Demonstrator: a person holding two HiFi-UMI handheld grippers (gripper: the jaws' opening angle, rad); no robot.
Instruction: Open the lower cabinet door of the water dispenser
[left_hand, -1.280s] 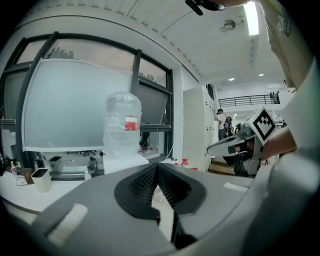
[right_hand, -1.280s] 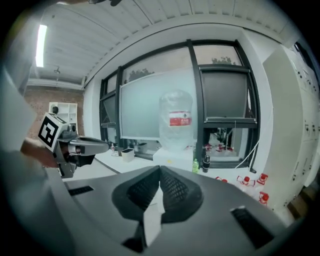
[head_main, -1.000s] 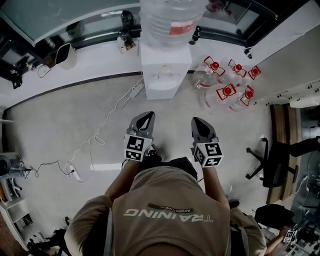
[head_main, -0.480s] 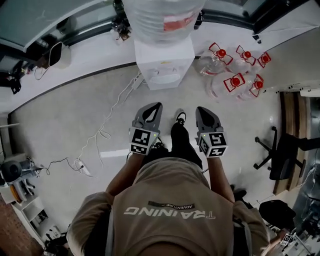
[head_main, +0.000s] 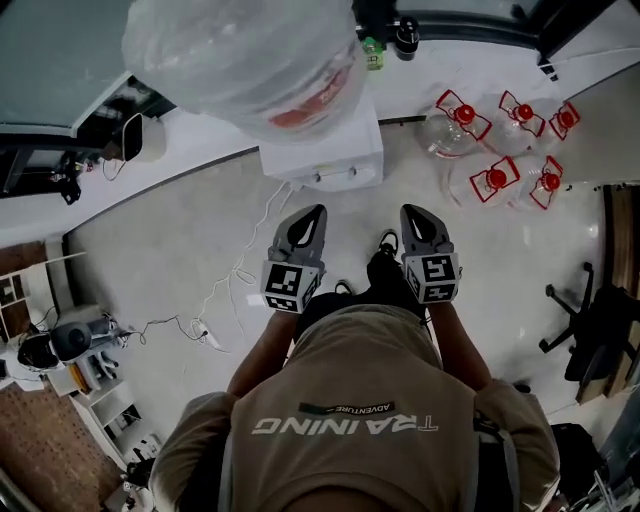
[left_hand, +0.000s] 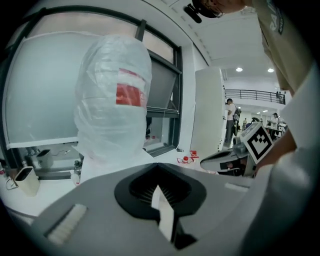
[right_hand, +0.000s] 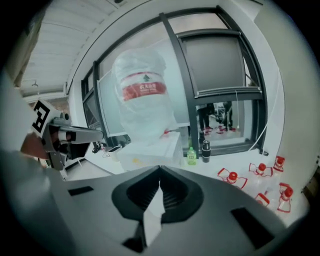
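The white, box-shaped water dispenser (head_main: 322, 158) stands on the floor straight ahead of the person, against the pale strip below the window. Its lower cabinet door cannot be made out: the head view looks steeply down on its top, and each gripper view hides its lower part behind that gripper's own grey body. On top of it sits a large rounded clear plastic bottle (head_main: 250, 60), wrapped in crinkled translucent film and bearing a red label. Both tools are held near the dispenser's front but apart from it. The left gripper (head_main: 312, 215) and the right gripper (head_main: 415, 215) are smooth grey wedges, each with a black-and-white marker cube at its rear. Each gripper's ribbed black jaws are pressed together with nothing between them. A thin white cable (head_main: 240, 270) winds across the speckled grey floor (head_main: 150, 250) on the left. To the right lies a cluster of clear plastic bottles with red caps and handles (head_main: 500, 140). A small green bottle (head_main: 373, 52) stands behind the dispenser beside a dark cylindrical flask (head_main: 405, 38).
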